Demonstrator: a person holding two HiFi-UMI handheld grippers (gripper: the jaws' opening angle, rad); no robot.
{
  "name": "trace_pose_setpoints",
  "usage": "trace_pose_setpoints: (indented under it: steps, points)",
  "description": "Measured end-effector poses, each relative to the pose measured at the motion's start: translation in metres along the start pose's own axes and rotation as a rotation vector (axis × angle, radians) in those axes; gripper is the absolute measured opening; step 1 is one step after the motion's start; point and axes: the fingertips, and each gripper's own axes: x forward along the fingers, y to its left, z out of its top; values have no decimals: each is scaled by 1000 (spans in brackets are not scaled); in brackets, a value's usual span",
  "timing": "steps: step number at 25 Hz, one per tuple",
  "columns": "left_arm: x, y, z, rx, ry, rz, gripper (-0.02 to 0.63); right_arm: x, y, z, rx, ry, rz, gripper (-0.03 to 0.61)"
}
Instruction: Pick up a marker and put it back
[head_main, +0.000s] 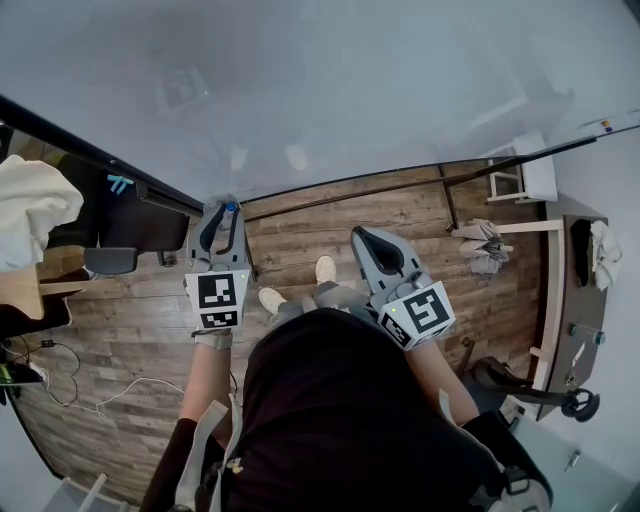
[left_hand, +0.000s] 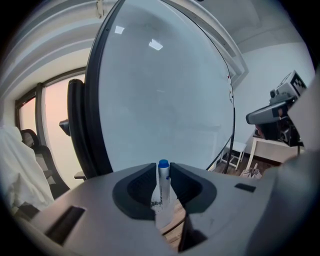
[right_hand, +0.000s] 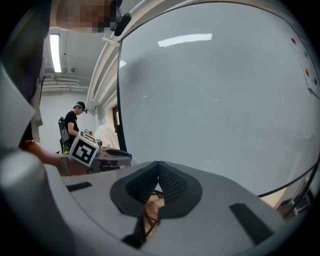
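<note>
Gripping a marker (left_hand: 163, 186) before the whiteboard (left_hand: 160, 90)
Clamps it upright in the left tool (left_hand: 163, 172), lower centre of frame, long axis vertical, with the right tool (right_hand: 158, 170) pinched shut, empty.

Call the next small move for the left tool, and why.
Probably lower the left tool to the bottom edge of the whiteboard and open it. Its jaws sit on a blue-capped marker, close to that edge, so only the put-back seems left. What the marker would rest on there isn't visible. The right tool is shut and empty.
</note>
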Motion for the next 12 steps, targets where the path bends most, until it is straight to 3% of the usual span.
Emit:
trace_pose_setpoints:
  steps: [12]
  points:
    - [-13, 5, 23, -4, -35, 39, 95, 12, 4, 14, -21, -29, 61, 14]
